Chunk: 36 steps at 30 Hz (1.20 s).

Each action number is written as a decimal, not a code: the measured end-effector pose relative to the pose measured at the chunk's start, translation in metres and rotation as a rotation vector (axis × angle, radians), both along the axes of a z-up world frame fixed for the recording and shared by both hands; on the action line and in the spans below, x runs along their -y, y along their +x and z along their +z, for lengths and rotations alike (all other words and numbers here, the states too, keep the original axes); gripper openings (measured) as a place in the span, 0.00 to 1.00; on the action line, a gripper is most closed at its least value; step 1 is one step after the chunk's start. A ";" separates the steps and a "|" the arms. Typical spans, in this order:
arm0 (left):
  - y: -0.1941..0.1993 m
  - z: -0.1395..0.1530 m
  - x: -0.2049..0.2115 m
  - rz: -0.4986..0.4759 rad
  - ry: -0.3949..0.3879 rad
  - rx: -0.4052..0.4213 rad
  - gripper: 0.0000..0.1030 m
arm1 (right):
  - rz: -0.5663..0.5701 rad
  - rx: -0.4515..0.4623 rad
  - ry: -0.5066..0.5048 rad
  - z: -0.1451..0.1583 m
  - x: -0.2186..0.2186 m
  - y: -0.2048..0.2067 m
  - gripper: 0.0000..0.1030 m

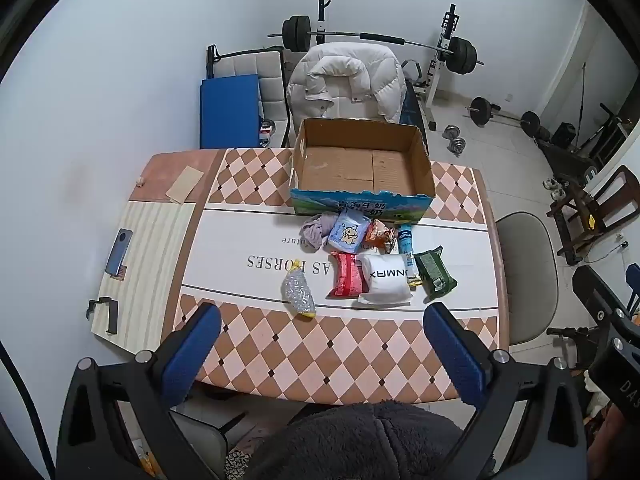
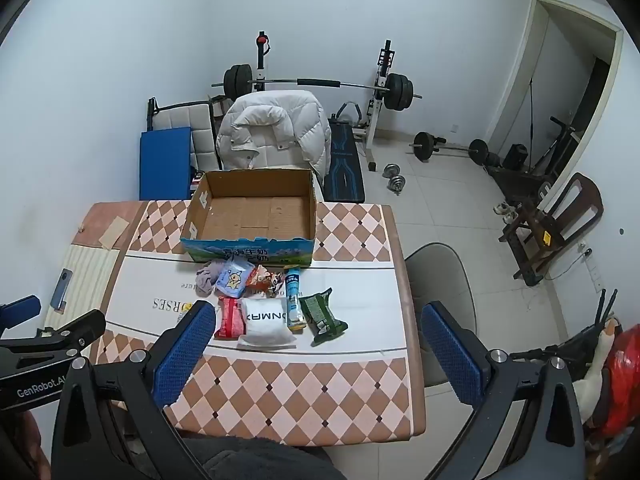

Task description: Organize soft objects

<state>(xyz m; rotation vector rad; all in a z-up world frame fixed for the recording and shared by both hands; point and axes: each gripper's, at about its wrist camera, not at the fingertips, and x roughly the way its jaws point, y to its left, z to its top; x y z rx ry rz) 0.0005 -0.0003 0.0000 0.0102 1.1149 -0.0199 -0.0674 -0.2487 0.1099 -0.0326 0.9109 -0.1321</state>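
Presently, the scene is itemised as follows.

Left gripper: shown at the bottom of the left wrist view, its blue pads spread wide with nothing between them, held above the near edge of the table.

Right gripper: seen at the bottom of the right wrist view, jaws likewise spread wide and empty.

Cardboard box: placed at the upper centre of the frame, open-topped, nothing seen inside, at the far side of the table.

Soft objects: gathered in a cluster at mid-frame, just below the box.

Back row: a crumpled purple cloth, a light blue packet, an orange snack bag and a blue tube are ranged left to right.

Front row: a red packet, a white pouch and a dark green packet are laid side by side, red and white touching.

Silver bag: set apart at the left of the cluster, yellow-tipped.

Phone: laid at the left of the frame on a striped mat.

White puffer jacket: draped over a chair beyond the box.
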 end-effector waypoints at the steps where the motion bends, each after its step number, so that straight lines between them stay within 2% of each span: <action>1: 0.000 0.000 0.000 0.003 -0.004 0.001 1.00 | -0.001 0.001 -0.002 0.000 0.000 0.000 1.00; 11: 0.001 0.001 0.000 0.009 0.006 0.010 1.00 | 0.003 0.006 0.006 0.001 0.001 0.000 1.00; 21: 0.007 0.010 0.001 0.008 0.009 0.020 1.00 | -0.001 0.013 0.005 0.002 -0.001 -0.003 1.00; 25: 0.015 0.026 0.003 0.003 0.007 0.030 1.00 | -0.002 0.016 0.004 0.006 -0.001 0.000 1.00; 36: 0.016 0.030 0.003 0.004 0.007 0.042 1.00 | -0.009 0.029 0.007 0.012 0.005 0.006 1.00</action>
